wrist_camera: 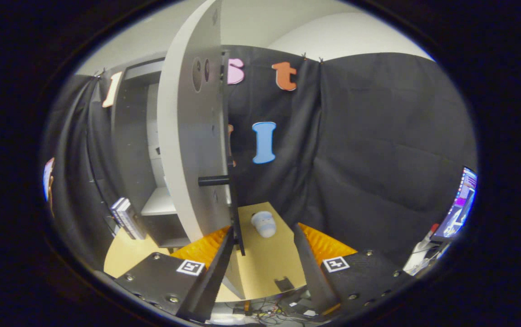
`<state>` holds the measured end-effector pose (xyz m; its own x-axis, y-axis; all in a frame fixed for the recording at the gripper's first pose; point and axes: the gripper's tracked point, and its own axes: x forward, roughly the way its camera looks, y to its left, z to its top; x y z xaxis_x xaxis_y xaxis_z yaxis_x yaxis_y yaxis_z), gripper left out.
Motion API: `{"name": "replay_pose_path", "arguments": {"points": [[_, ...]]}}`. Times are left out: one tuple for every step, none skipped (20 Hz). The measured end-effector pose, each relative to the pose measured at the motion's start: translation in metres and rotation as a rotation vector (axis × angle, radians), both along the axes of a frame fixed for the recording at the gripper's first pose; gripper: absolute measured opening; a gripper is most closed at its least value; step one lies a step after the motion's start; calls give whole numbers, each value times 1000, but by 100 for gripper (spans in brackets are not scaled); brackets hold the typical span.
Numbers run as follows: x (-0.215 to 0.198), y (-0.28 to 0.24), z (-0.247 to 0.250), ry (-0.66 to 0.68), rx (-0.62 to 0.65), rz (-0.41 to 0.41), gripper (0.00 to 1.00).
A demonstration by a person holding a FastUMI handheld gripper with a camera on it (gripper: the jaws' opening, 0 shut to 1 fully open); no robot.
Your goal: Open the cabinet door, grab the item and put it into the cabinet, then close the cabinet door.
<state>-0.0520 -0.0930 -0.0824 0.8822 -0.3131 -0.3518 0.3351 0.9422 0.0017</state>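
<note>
The grey cabinet stands to the left on the tan table, and a white shelf shows inside it. Its door is swung wide open toward me and seen nearly edge-on. The door's black handle hangs right beside my left finger. A small pale blue and white item lies on the table just beyond the fingertips, in line with the gap. My gripper is open with nothing pressed between its fingers.
Two books lean against the cabinet's left side. A lit monitor and some small objects stand far right, past the table. Cables lie below the table's near edge. Black cloth walls the booth behind.
</note>
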Motion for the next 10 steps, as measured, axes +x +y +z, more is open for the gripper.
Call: {"name": "replay_pose_path", "arguments": {"points": [[5, 9, -1, 2, 14, 31, 80], [10, 17, -3, 2, 28, 56, 80], [11, 25, -4, 2, 44, 84, 80], [12, 34, -6, 2, 57, 113, 80], [14, 42, -7, 2, 69, 139, 80], [17, 50, -8, 1, 80, 164, 80], [21, 56, -7, -1, 92, 188, 80], [27, 62, -9, -2, 104, 213, 80], [31, 69, -9, -1, 117, 236, 80], [30, 75, -13, 1, 127, 261, 80]]}}
